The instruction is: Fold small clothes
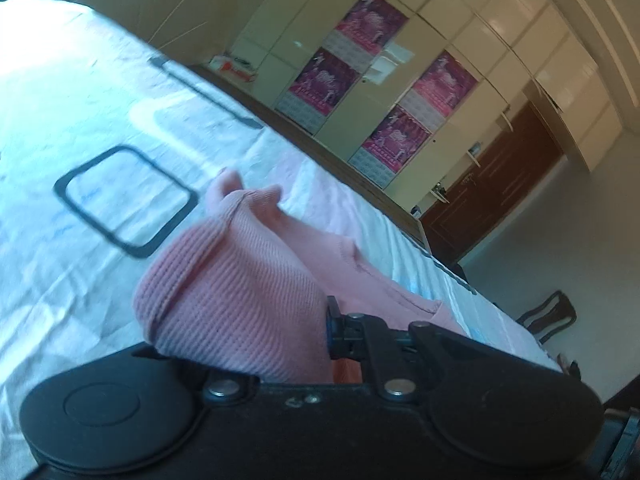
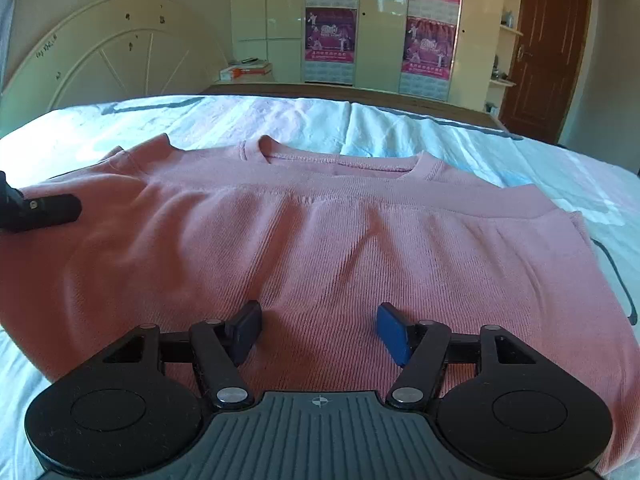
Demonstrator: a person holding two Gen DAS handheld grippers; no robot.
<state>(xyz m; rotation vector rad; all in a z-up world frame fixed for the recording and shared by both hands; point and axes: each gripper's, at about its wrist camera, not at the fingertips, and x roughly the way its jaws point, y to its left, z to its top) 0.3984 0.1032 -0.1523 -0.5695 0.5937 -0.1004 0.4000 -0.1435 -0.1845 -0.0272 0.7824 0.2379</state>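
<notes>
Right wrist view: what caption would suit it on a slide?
Open right gripper poised over a pink sweater spread on a bed.

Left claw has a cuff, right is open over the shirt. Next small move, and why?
Probably carry the left claw with its pinched cuff across onto the shirt body. The bottom hem is already folded up near the collar, and the right claw hangs open over the cloth, gripping nothing, so the sleeve looks like the piece left to fold in.
</notes>
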